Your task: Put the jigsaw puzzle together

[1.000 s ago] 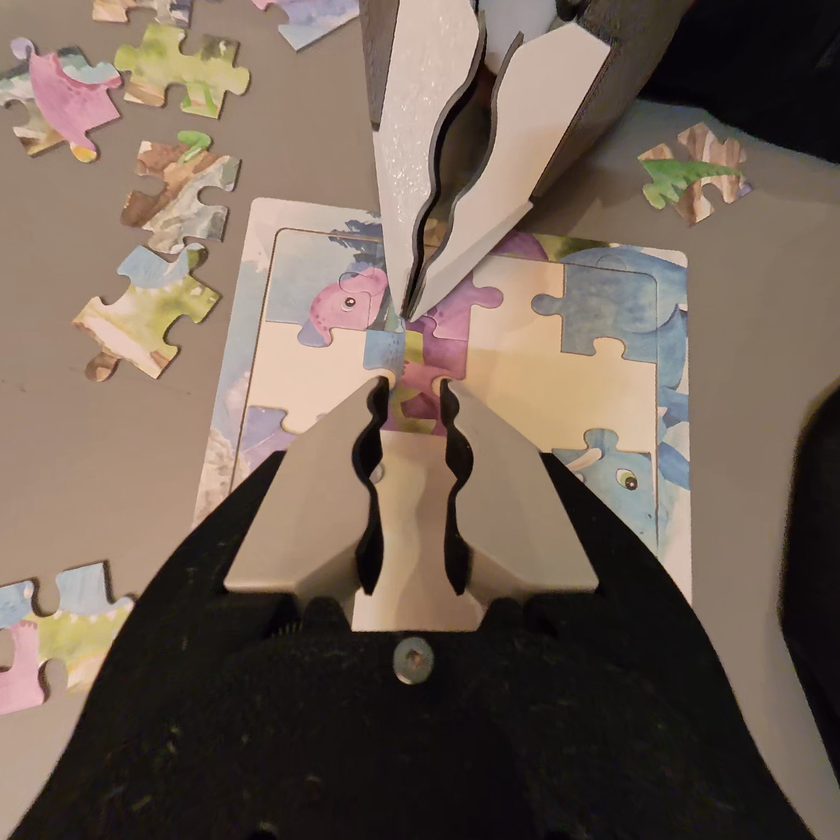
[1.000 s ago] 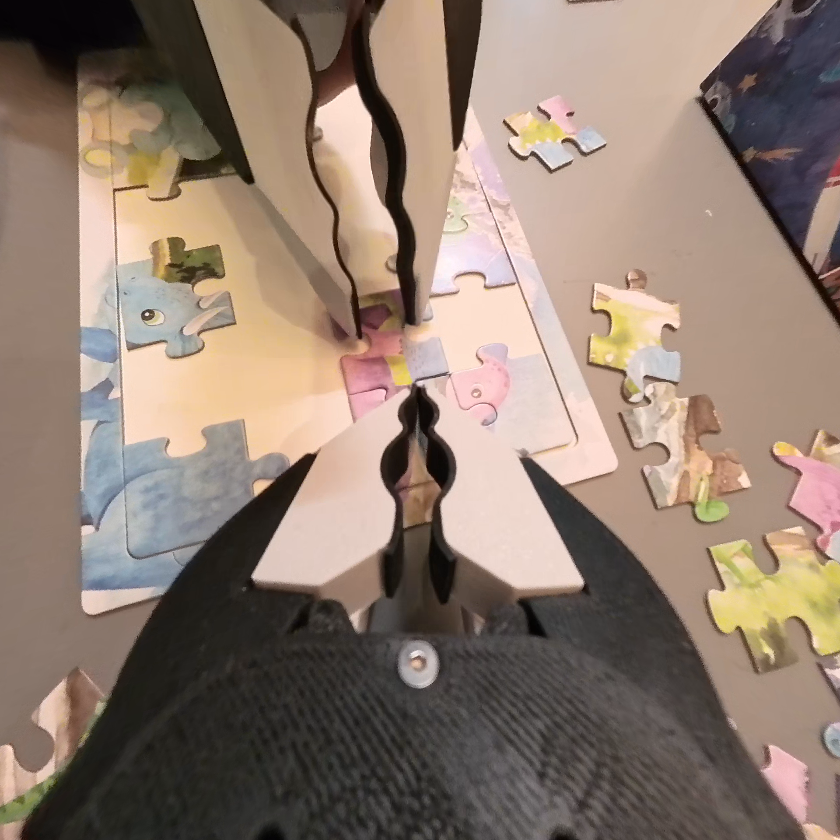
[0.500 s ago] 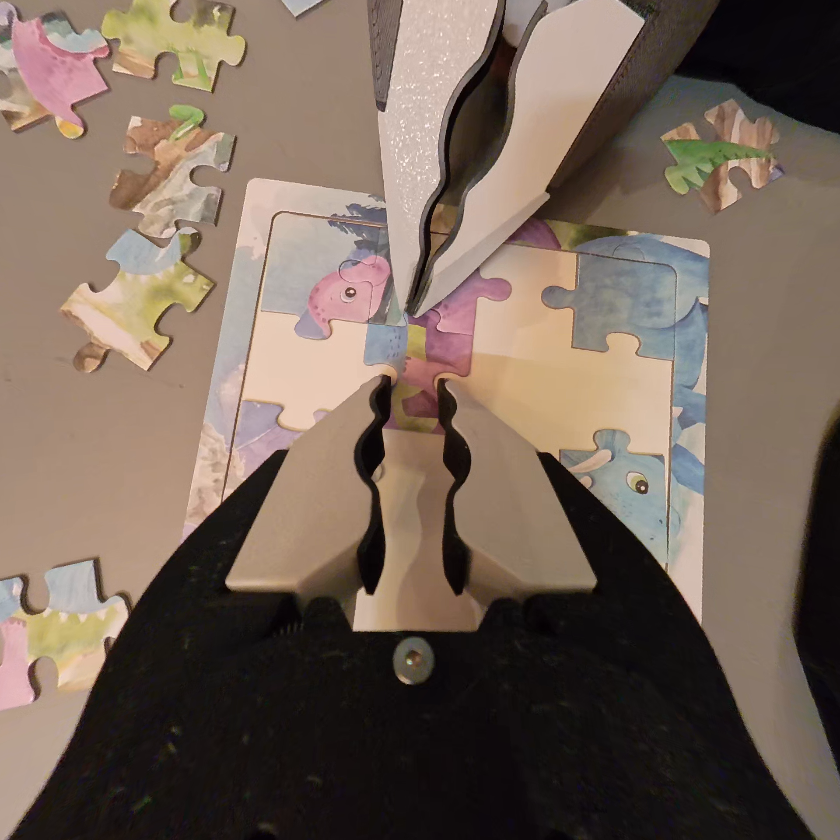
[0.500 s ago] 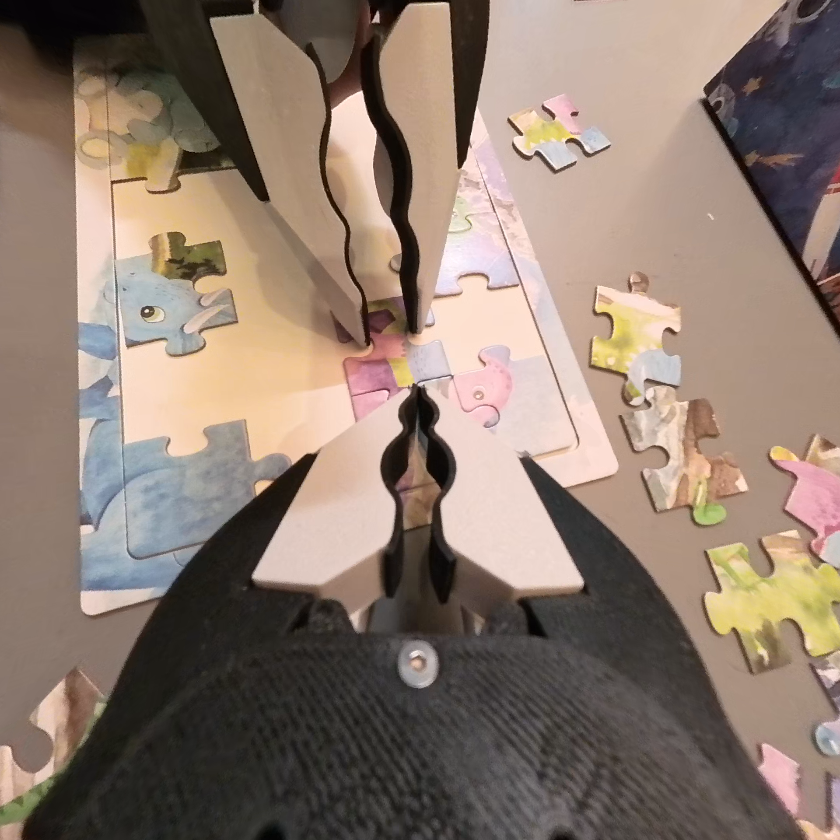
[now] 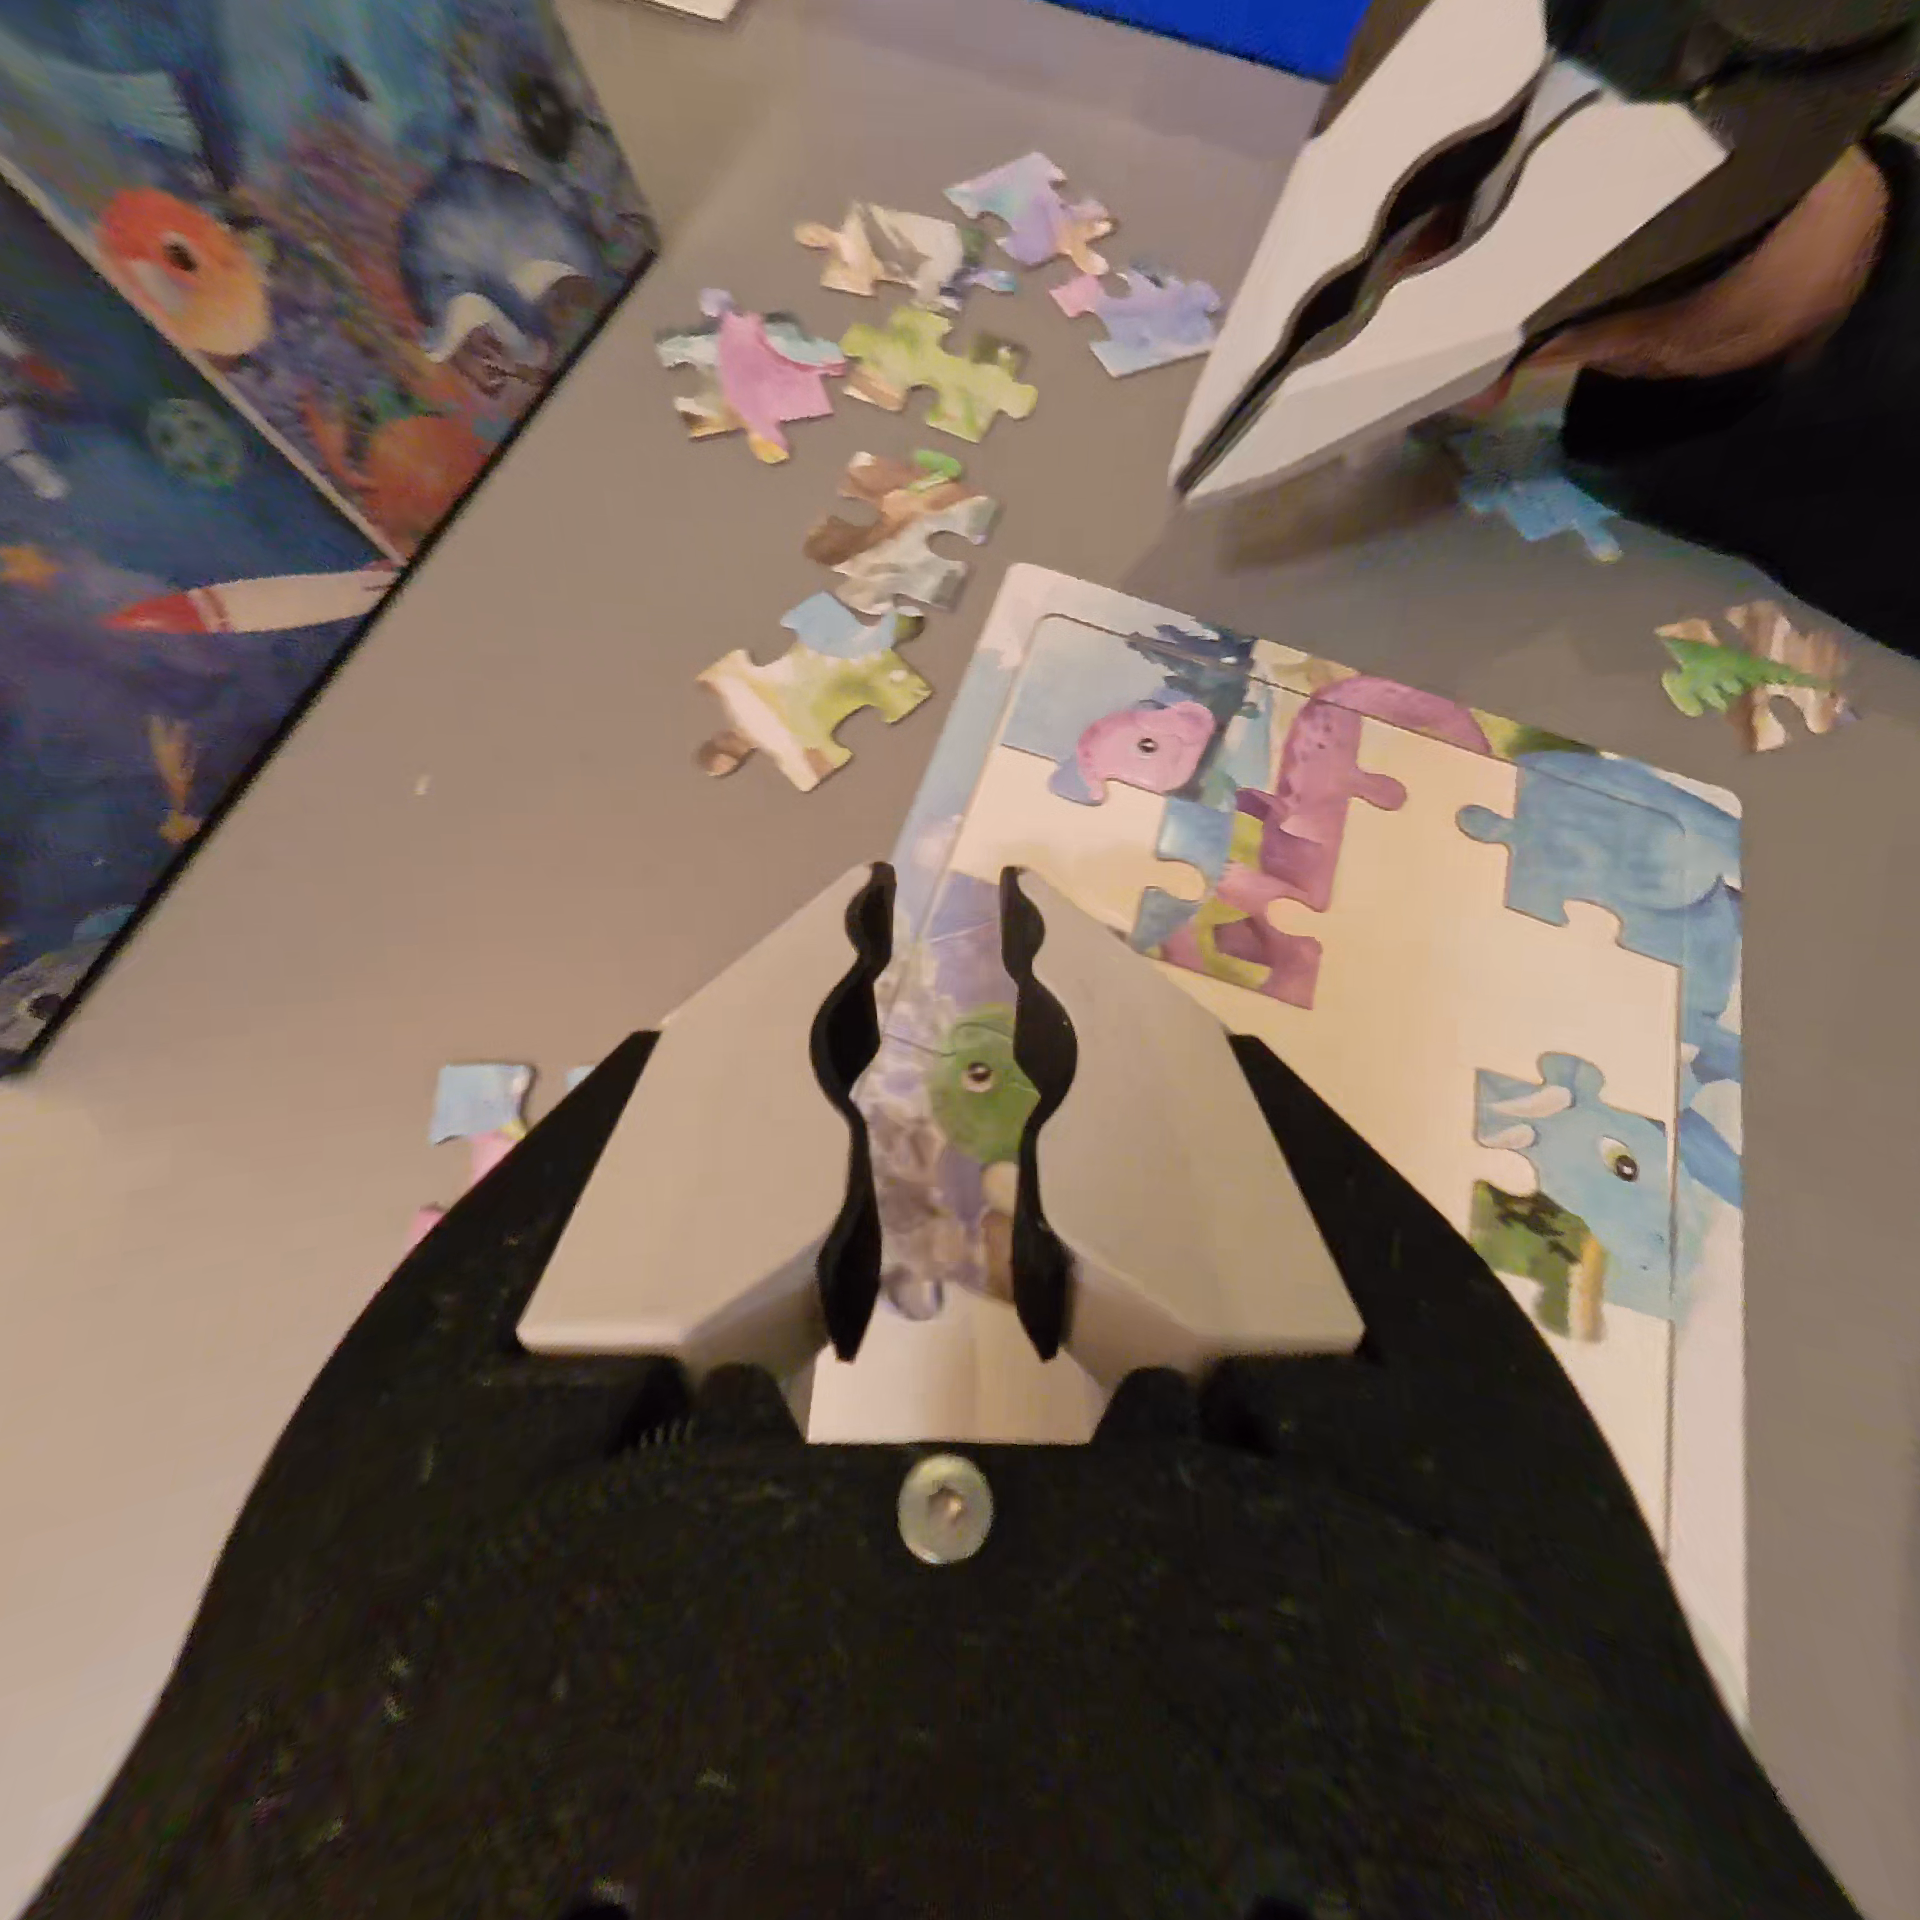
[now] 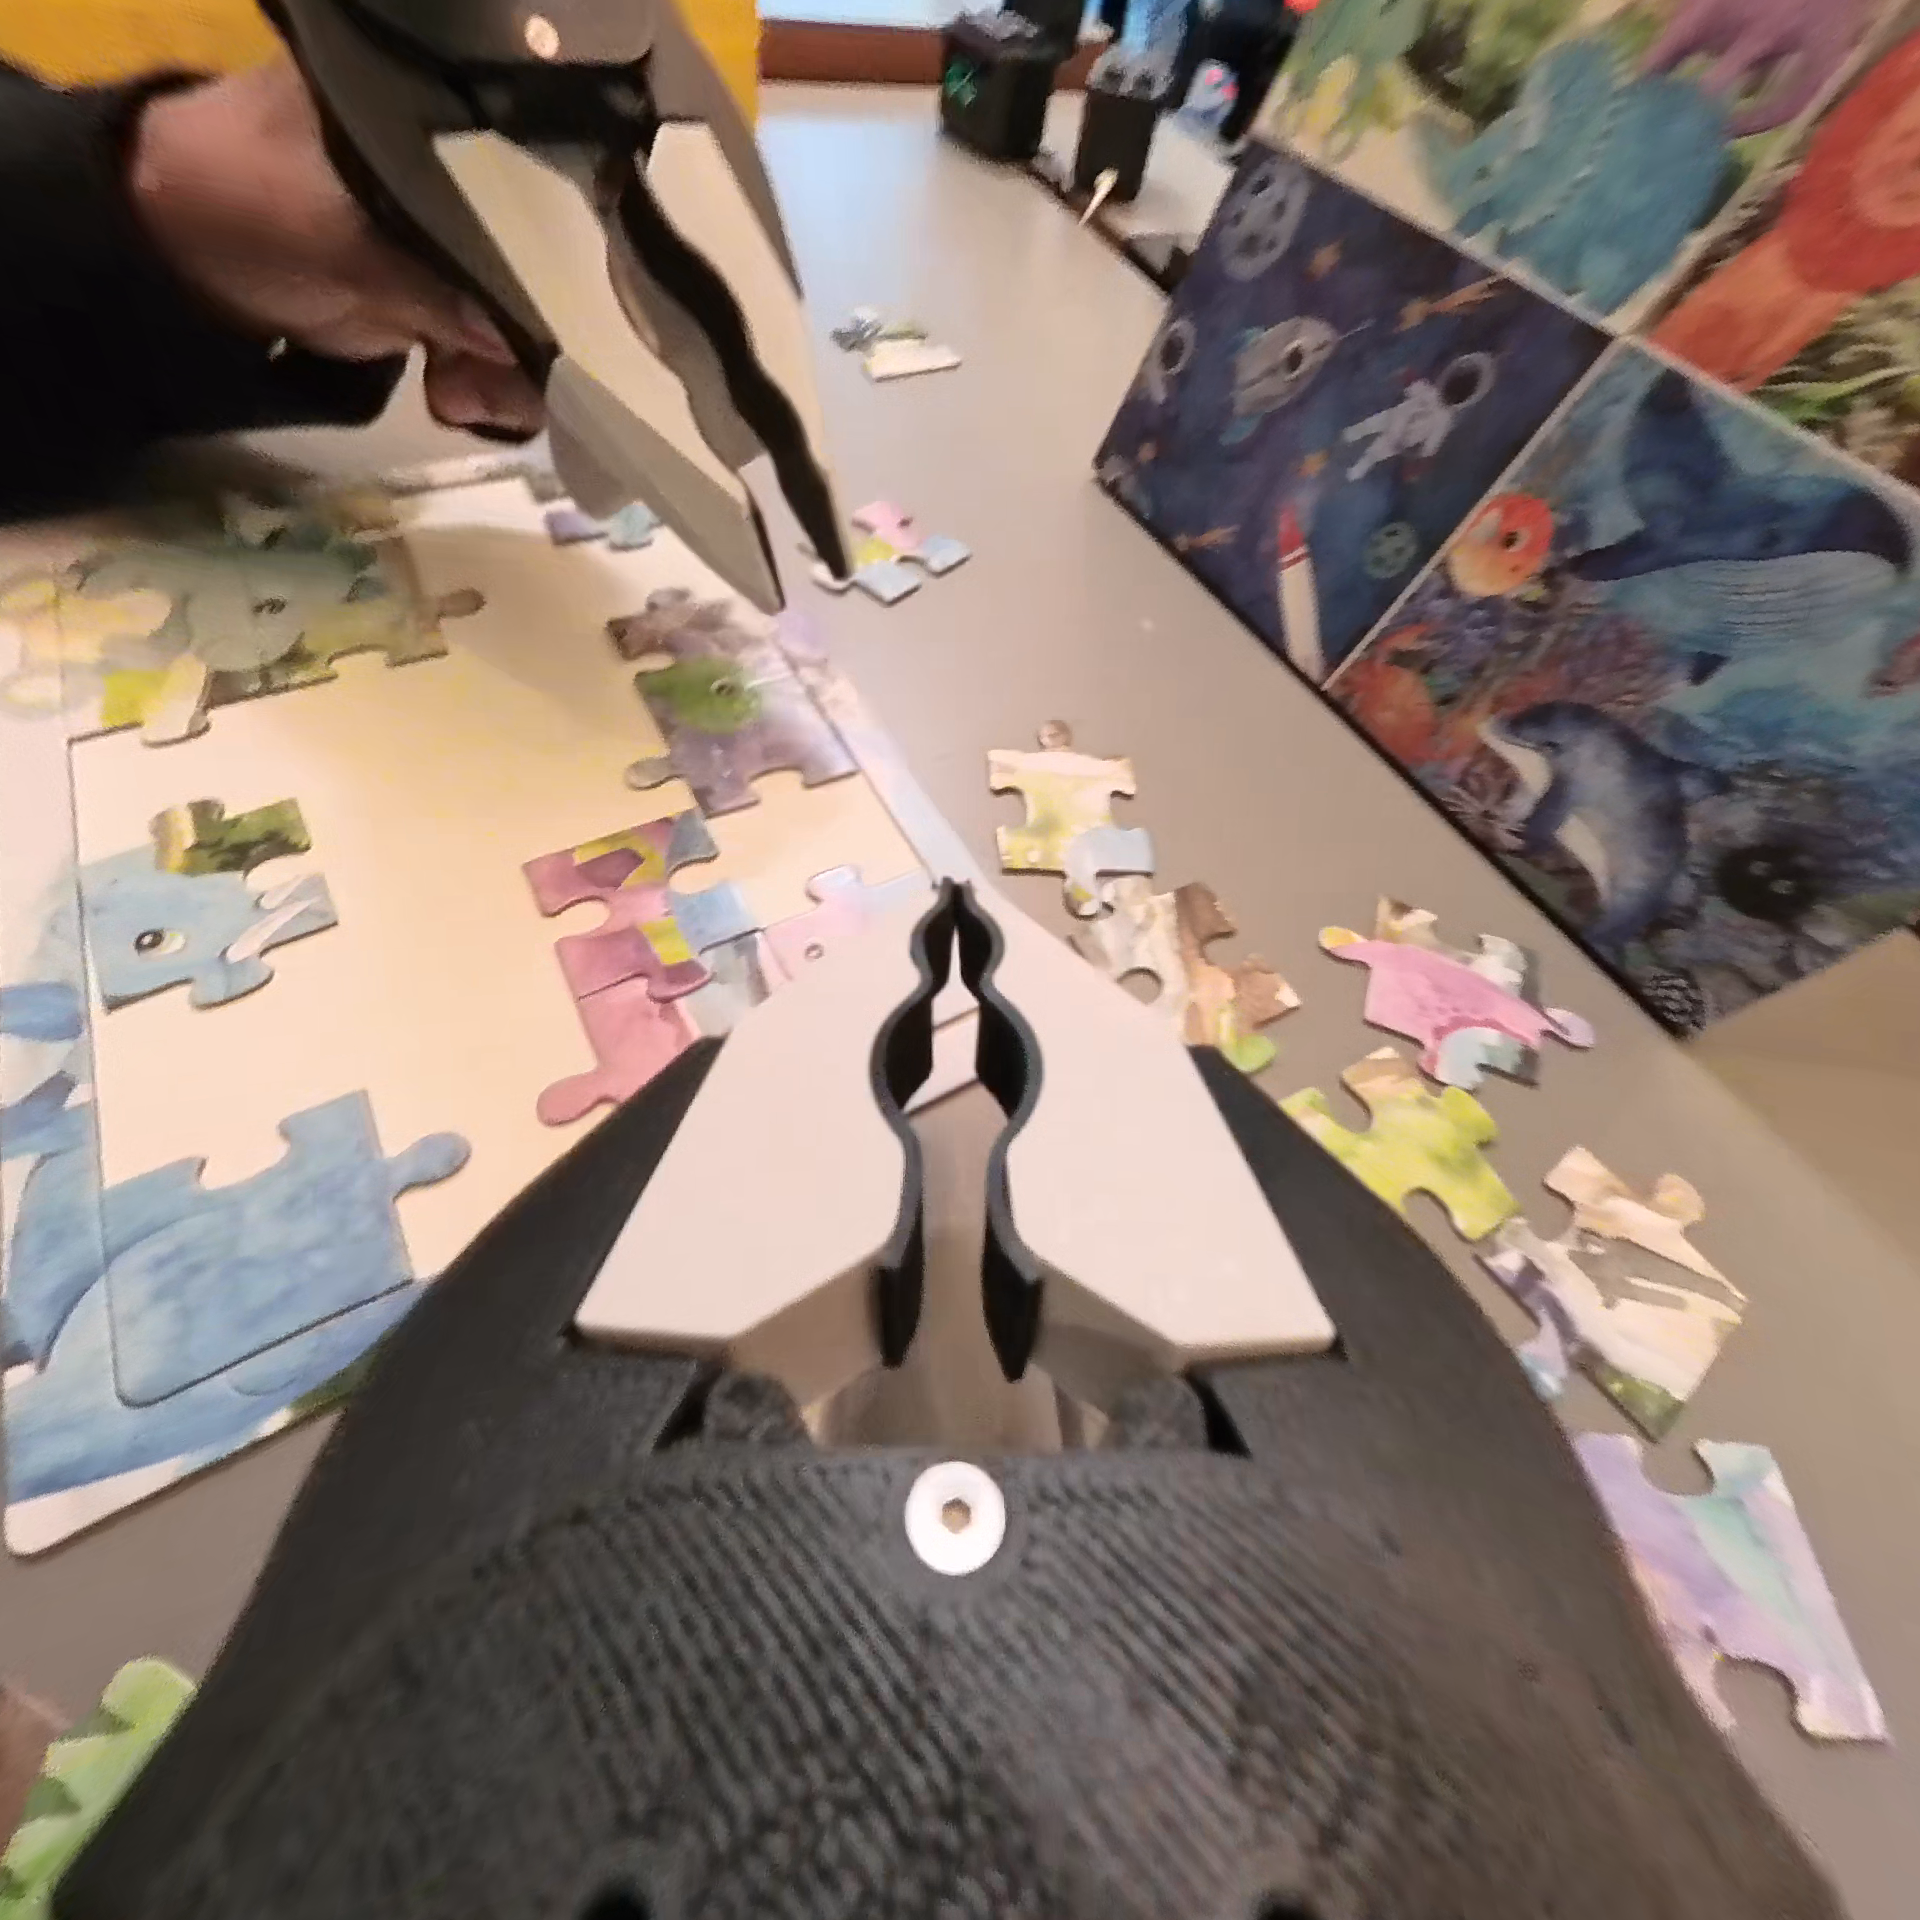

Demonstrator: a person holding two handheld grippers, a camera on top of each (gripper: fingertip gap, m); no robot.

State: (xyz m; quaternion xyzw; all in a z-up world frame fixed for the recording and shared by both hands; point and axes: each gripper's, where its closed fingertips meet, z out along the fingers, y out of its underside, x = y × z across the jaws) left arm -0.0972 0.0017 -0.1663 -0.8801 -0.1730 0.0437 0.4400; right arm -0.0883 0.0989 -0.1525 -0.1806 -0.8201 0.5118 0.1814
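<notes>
The puzzle tray (image 5: 1403, 1049) lies on the grey table with several pieces set in it. A purple and pink dinosaur cluster (image 5: 1288, 862) sits in its middle, also in the right wrist view (image 6: 623, 935). My left gripper (image 5: 945, 883) is open and empty, raised over the tray's left edge; a green dinosaur piece (image 5: 966, 1091) shows between its fingers. My right gripper (image 6: 956, 904) is shut and empty, raised over the tray's near corner (image 6: 364, 883). Each gripper shows in the other's view: the right one (image 5: 1184, 488), the left one (image 6: 805, 582).
Several loose pieces lie on the table beside the tray (image 5: 810, 696) (image 5: 940, 364) (image 6: 1070, 821) (image 6: 1444, 987). A green and brown piece (image 5: 1756, 675) lies apart on the other side. Picture-covered boxes (image 5: 260, 260) (image 6: 1558, 416) stand along the table's edge. Across from one pair of fingers to the other is roughly 11 cm.
Both grippers have lifted and drawn back from the middle cluster, where their tips had met. The left stays open, the right stays shut. The cluster stays in the tray.
</notes>
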